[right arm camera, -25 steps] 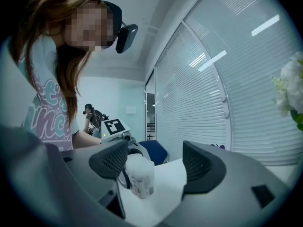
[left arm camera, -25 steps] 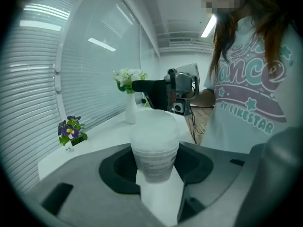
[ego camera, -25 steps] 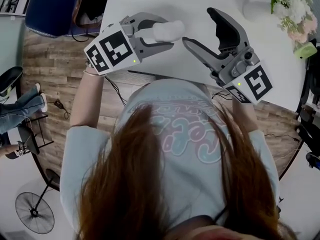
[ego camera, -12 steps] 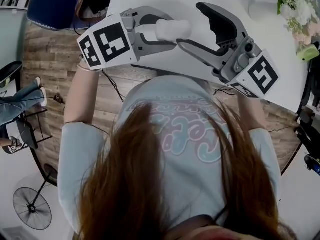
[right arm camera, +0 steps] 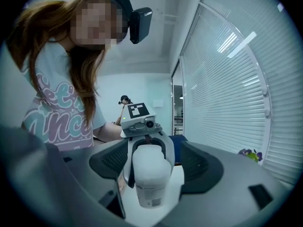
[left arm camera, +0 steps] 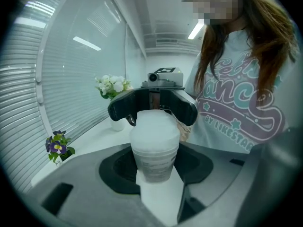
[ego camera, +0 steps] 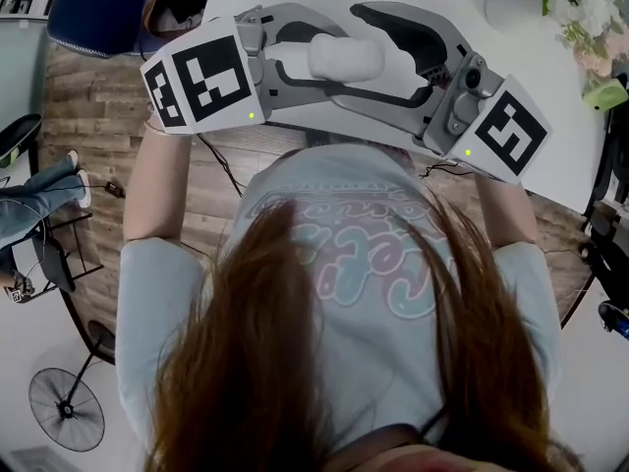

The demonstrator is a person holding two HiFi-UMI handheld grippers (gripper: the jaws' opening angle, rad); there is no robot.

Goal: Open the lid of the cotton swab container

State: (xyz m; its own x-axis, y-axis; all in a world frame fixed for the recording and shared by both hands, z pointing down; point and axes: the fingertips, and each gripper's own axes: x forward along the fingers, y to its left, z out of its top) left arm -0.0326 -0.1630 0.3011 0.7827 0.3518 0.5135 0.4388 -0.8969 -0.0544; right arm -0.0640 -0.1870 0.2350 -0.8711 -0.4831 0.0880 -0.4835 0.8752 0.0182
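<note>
The cotton swab container (ego camera: 344, 57) is a white, frosted tub, lifted above the white table (ego camera: 550, 126). My left gripper (ego camera: 316, 59) is shut on its body; in the left gripper view the container (left arm camera: 154, 145) stands between my own jaws (left arm camera: 154, 171). My right gripper (ego camera: 359, 55) faces it from the right, open, jaws either side of the container's free end without touching. In the right gripper view the container (right arm camera: 150, 171) sits in the wide gap of my right gripper (right arm camera: 151, 174), with the left gripper (right arm camera: 144, 141) behind it. Seen from the left, the right gripper (left arm camera: 151, 110) brackets the lid end.
A white vase (ego camera: 506, 13) with pale flowers (ego camera: 575, 3) stands at the table's far right. A small pot of purple flowers (left arm camera: 57, 145) sits by the window blinds. A blue chair (ego camera: 98, 8) is on the wooden floor at left.
Both grippers drifted upward in the head view. The right gripper swung left and turned, so its open jaws now straddle the container's end instead of standing apart from it.
</note>
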